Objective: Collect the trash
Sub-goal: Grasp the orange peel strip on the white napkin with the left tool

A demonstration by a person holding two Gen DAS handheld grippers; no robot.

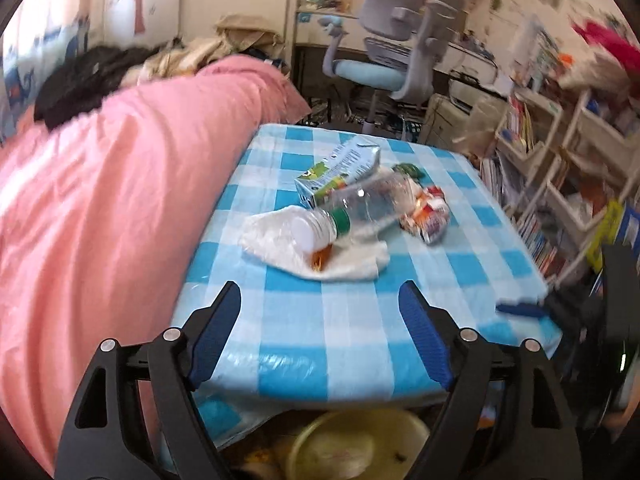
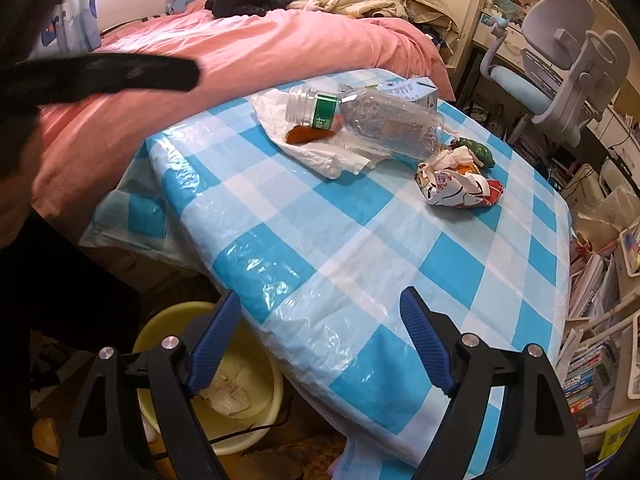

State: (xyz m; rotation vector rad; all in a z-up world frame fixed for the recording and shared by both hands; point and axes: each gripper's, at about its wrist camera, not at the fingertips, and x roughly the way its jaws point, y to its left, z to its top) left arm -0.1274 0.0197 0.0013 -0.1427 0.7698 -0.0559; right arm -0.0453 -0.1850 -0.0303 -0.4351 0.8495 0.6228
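Bottle [image 1: 360,208] well beyond open tool [image 1: 320,336]

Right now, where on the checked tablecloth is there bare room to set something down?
The near half of the tablecloth, between the trash and the near edge, is bare. The far half is crowded: clear bottle on a white bag, carton, crumpled wrapper.

Blue-and-white checked tablecloth [image 2: 360,240], pink bedspread [image 2: 240,48], yellow basin [image 2: 168,320], green-labelled clear bottle [image 2: 360,120]

Trash heaped on the checked table

Clear plastic bottle [image 2: 372,120] lies on its side across a white tissue [image 2: 320,148]; carton [image 2: 408,90] behind, crumpled wrapper [image 2: 456,188] beside it.
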